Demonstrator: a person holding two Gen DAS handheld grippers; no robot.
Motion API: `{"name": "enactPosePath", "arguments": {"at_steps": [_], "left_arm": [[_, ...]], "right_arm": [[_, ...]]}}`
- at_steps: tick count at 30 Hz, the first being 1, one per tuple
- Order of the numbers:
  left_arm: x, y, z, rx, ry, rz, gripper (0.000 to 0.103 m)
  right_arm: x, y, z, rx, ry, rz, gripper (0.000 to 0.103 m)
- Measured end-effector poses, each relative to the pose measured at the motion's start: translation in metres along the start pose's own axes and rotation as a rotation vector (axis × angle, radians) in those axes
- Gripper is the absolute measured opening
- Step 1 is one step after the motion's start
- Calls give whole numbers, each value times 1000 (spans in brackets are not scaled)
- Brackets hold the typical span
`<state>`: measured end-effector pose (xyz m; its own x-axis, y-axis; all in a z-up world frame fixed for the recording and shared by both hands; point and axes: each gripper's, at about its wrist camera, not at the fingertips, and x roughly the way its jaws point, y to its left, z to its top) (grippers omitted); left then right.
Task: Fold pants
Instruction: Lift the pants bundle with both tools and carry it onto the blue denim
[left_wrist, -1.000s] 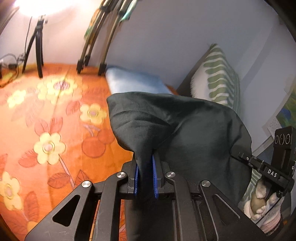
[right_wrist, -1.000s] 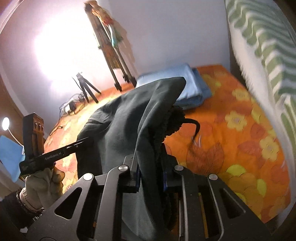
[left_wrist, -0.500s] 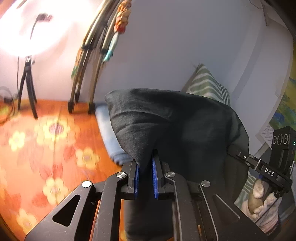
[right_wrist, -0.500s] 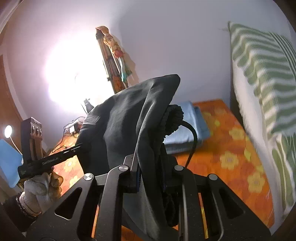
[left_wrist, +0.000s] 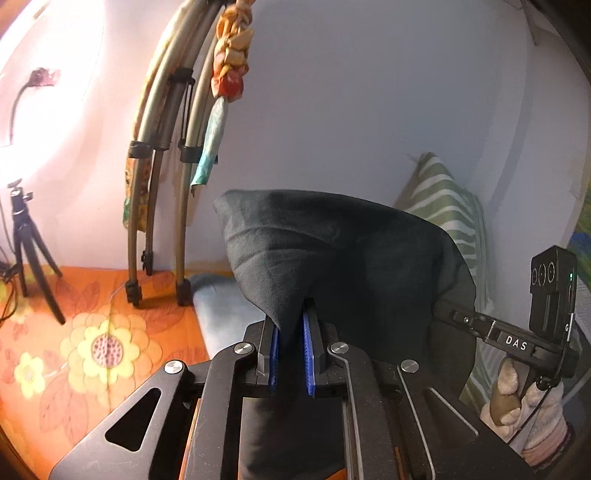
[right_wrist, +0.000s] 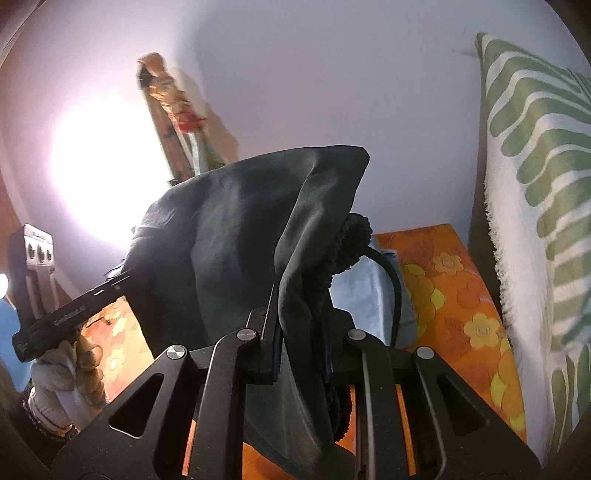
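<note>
Left wrist view
Left gripper (left_wrist: 291, 341): clamped on a pinch of dark cloth, blue pads (left_wrist: 274, 349) pressed to either side of it.
Pants (left_wrist: 332, 258): dark charcoal, held up in the air above the bed; the fabric is seen bunched into a peak at the jaws, draped in soft folds to the right, a strip hanging down below.
Right gripper (left_wrist: 448, 314): seen at the pants' right edge, gripped by a gloved hand (left_wrist: 524, 398).
Bed (left_wrist: 74, 350): orange floral cover, a folded blue cloth (left_wrist: 218, 314) at its far edge by the wall.

Right wrist view
Right gripper (right_wrist: 301, 343): closed on the pants (right_wrist: 240, 229), a ribbed waistband and dark cord caught in the jaws.
Pants' look: stretched as a loose sheet across to the left gripper (right_wrist: 118, 284), top edge sagging.
Cushion (right_wrist: 535, 184): green-and-white, upright at the bed's right edge.
</note>
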<state>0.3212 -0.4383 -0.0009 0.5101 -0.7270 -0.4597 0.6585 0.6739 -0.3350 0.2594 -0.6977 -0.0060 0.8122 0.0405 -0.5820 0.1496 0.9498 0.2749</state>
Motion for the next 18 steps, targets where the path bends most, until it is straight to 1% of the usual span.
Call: {"name": "enactPosePath", "arguments": {"at_steps": [3,8,11,15,17,18], "left_arm": [[25,7,6,-11,4,11,8],[68,19,3,-4,33,49,7],[91,24,0,4,51,80,7],[110,26,1,25,49,118,6],[115,25,1,44,45,149,6],[116,25,-1,50,43,164,6]], "right_arm": [[31,-12,15,-8,21,-16,17],[80,-26,31,-40,66,-31,17],[117,-41,31,-24,113,-49,17],[153,-53,21,-55,168,-96,17],[166,-60,18,-50,186,-107,20],[171,-64,19,-43,185,-128,23]]}}
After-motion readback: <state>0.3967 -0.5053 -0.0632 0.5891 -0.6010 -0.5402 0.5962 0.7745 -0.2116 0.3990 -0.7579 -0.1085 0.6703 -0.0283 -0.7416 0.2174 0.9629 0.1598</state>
